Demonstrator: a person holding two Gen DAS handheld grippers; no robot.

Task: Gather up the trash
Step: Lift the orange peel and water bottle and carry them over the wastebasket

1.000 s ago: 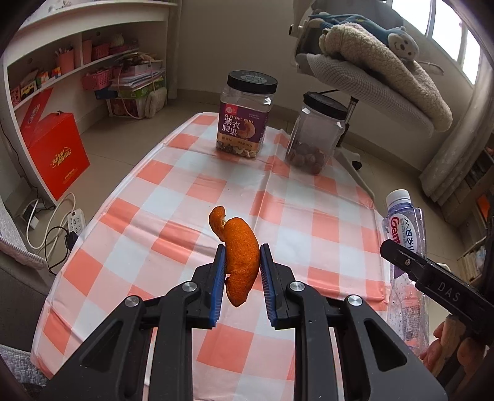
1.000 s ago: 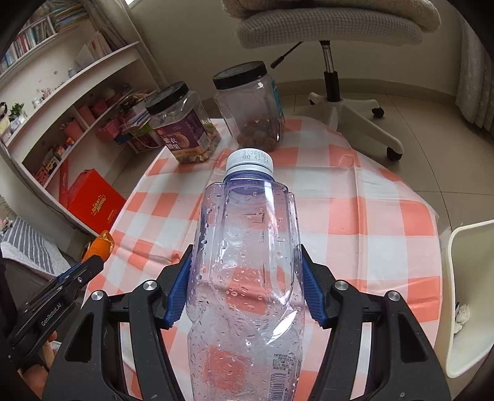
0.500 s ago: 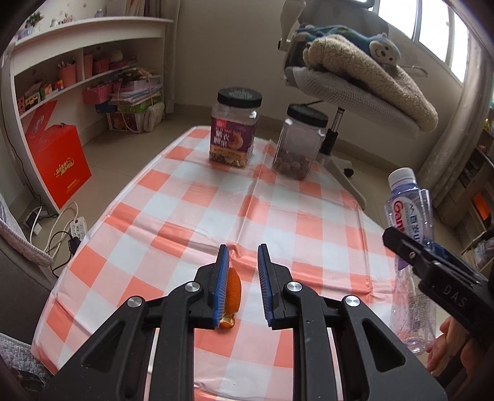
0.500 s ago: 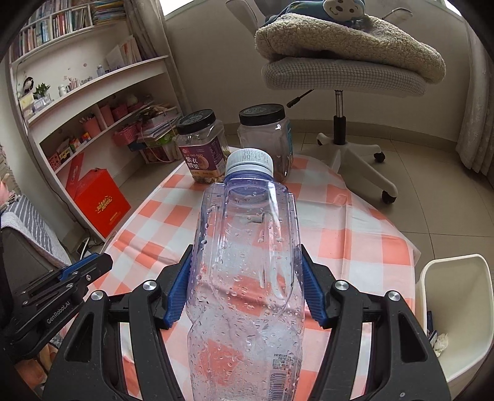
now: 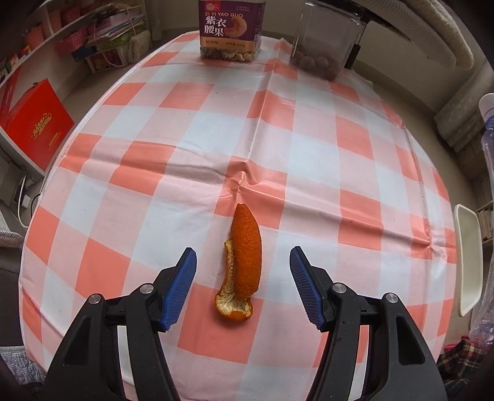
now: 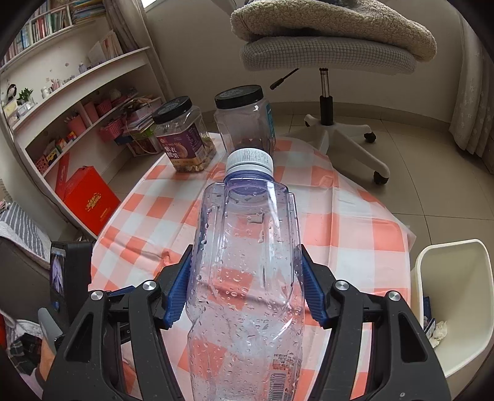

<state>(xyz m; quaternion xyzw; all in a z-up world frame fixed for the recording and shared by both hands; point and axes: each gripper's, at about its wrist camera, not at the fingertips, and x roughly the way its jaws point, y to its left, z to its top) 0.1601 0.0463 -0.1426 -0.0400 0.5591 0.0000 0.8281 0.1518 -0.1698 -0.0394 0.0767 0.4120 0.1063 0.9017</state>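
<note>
one curled, pebbly orange peel [image 5: 245, 262] lies on the checked tablecloth [image 5: 308, 160], untouched between the opening left gripper [image 5: 243, 285]; right gripper [image 6: 245, 287] clamps one clear plastic bottle [image 6: 247, 277] before two black-lidded jars [image 6: 185, 138].

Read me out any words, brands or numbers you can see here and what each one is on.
"ZI YI YAO GUO", then "紫衣腰果": purple label of the nut jar.
Gold print on the red box: too blurred to read.
Stamped code on the bottle cap: too small.
Small print and barcode on the bottle: unreadable.
</note>
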